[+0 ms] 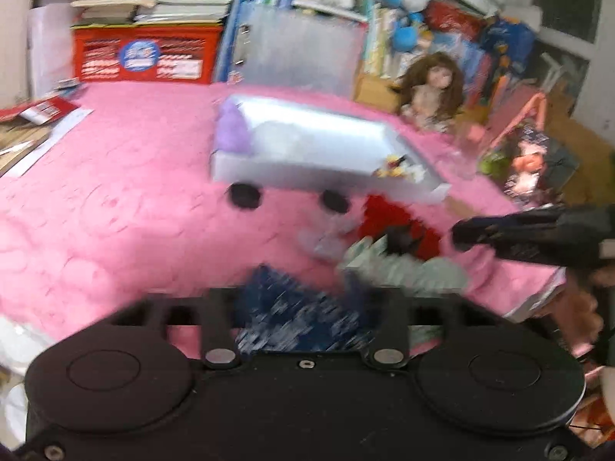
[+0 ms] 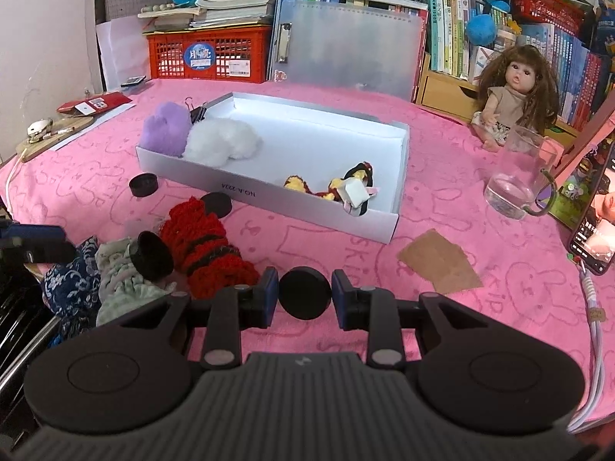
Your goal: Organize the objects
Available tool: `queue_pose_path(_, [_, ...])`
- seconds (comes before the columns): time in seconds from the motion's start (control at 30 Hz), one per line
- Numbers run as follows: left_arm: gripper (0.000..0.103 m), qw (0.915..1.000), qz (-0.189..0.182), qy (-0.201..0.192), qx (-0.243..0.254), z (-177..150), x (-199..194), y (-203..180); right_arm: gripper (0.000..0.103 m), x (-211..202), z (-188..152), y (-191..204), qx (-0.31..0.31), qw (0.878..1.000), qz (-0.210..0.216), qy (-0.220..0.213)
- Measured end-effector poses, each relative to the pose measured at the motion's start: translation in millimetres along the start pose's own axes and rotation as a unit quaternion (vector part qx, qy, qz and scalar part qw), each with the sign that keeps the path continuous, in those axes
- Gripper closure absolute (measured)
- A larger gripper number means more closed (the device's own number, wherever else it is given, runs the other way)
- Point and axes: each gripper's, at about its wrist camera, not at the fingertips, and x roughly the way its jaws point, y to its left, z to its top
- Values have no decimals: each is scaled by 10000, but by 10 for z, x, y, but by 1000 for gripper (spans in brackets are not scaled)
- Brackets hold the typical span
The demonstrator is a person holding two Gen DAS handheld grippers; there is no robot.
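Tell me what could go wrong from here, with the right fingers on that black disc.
1. The right gripper pinches the black disc only by its edges, so it could slip or twist out on the way to the white box.
2. The glass of water stands near the box's right end, beside a phone; a wide swing could tip it.
3. The left wrist view is blurred over the blue patterned cloth, so a grasp there may miss.
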Motion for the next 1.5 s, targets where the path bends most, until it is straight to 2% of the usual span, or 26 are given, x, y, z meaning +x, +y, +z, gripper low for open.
queue_pose_path(0.07, [20, 10000, -73, -34, -13, -78, -33, 23, 69, 0, -12, 8, -26, 10000, 15, 18])
queue_pose_path(0.13, [16, 9998, -146, 28, 127, -123, -37, 3, 69, 7, -17, 11, -23, 10000, 13, 41])
queue_pose_path(0.2, [10, 9995, -60, 101, 300, -162, -7, -47, 69, 15, -13, 8, 22, 10000, 30, 67])
queue_pose_path(0.33, [7, 9974, 36, 289, 655, -223, 98, -179, 68, 7, -11, 17, 30, 10000, 50, 65])
queue_pose_path(0.53, [1, 9914, 223, 192, 1278, -297, 183, -369, 68, 28, -40, 42, -19, 9999, 81, 129])
queue_pose_path(0.63, [1, 9915, 330, 291, 1227, -287, 285, -357, 68, 27, -41, 43, -21, 9999, 80, 126])
queue_pose_path(0.8, [1, 9940, 243, 427, 973, -278, 386, -260, 68, 30, -51, 33, -5, 9999, 83, 138])
queue_pose_path(0.97, [1, 9940, 337, 509, 904, -263, 427, -199, 68, 34, -55, 39, -28, 9998, 84, 154])
queue_pose_path(1.13, [6, 9944, 412, 603, 759, -243, 458, -163, 68, 33, -54, 54, -48, 9998, 94, 147])
queue_pose_path(1.2, [14, 9944, 343, 666, 740, -233, 468, -163, 68, 36, -52, 55, -47, 9998, 93, 152])
queue_pose_path(1.33, [19, 9946, 337, 654, 733, -222, 454, -184, 68, 36, -52, 57, -45, 9998, 94, 152])
queue_pose_path(1.5, [36, 9948, 305, 424, 876, -201, 337, -225, 68, 38, -52, 56, -38, 9998, 102, 155])
